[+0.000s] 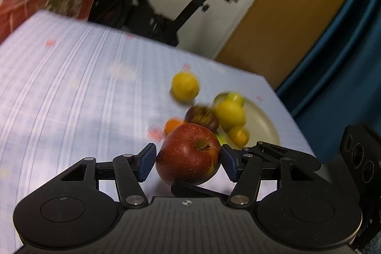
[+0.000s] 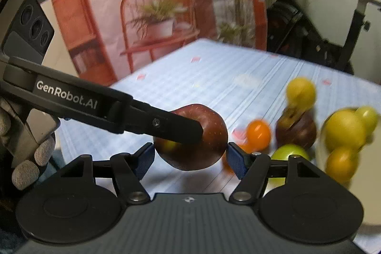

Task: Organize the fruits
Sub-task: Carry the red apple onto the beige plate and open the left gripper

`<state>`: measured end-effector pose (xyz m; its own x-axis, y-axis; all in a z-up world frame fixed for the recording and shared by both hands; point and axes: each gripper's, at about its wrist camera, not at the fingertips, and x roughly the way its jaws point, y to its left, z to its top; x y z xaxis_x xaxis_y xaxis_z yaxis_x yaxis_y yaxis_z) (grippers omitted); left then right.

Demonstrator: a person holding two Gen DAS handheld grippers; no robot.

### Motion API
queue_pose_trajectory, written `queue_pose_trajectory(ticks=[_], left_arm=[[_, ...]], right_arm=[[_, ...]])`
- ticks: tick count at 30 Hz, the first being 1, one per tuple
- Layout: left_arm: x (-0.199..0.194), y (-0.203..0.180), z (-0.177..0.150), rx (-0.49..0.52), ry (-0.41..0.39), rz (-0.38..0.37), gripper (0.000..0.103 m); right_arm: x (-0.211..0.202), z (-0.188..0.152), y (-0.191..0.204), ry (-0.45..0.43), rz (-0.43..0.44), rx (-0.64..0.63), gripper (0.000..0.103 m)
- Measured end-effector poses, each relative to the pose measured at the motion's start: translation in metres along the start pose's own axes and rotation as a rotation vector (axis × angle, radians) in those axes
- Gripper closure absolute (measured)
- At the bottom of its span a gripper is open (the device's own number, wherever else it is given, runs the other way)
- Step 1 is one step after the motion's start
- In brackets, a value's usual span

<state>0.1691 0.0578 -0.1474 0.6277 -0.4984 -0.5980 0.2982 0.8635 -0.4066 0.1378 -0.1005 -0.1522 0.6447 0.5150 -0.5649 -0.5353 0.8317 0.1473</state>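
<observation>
A red apple (image 1: 188,156) hangs above the table with my left gripper (image 1: 188,163) shut on it, blue pads pressing both sides. The right wrist view shows the same apple (image 2: 209,137) between the pads of my right gripper (image 2: 190,158). Those pads stand close beside it without clearly pressing, so that gripper is open. The left gripper's finger (image 2: 166,125) crosses over the apple there. A right finger (image 1: 195,189) shows under the apple. A pale plate (image 1: 264,127) holds a yellow fruit (image 1: 229,112) and an orange (image 1: 238,136).
Loose on the blue checked cloth (image 1: 71,87) lie a yellow fruit (image 2: 301,92), a dark apple (image 2: 296,130), an orange (image 2: 258,135) and a green apple (image 2: 289,152). An exercise bike (image 1: 166,4) stands beyond the table. A gloved hand (image 2: 26,173) holds the left gripper.
</observation>
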Motion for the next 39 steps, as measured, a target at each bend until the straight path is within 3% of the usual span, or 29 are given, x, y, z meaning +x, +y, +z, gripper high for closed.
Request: queue_pose_trajectory(ticks=[9, 16, 23, 28, 39], left_arm=[[0.029, -0.067, 0.065, 0.118, -0.066, -0.11, 0.042], [0.085, -0.119, 0.094, 0.189, -0.029, -0.202, 0.042], [0.151, -0.148, 0.091, 0.233, 0.06, -0.208, 0.042], [0.193, -0.149, 0.086, 0.216, 0.135, -0.202, 0.042], [0.235, -0.13, 0.07, 0.189, 0.232, -0.152, 0.042]], right_arm=[[-0.053, 0.047, -0.049, -0.139, -0.15, 0.012, 0.035], [-0.081, 0.06, -0.104, -0.16, -0.261, 0.01, 0.035], [-0.085, 0.042, -0.165, -0.126, -0.301, 0.085, 0.035], [-0.079, 0.02, -0.204, -0.095, -0.294, 0.18, 0.035], [-0.053, -0.009, -0.235, -0.017, -0.279, 0.262, 0.035]])
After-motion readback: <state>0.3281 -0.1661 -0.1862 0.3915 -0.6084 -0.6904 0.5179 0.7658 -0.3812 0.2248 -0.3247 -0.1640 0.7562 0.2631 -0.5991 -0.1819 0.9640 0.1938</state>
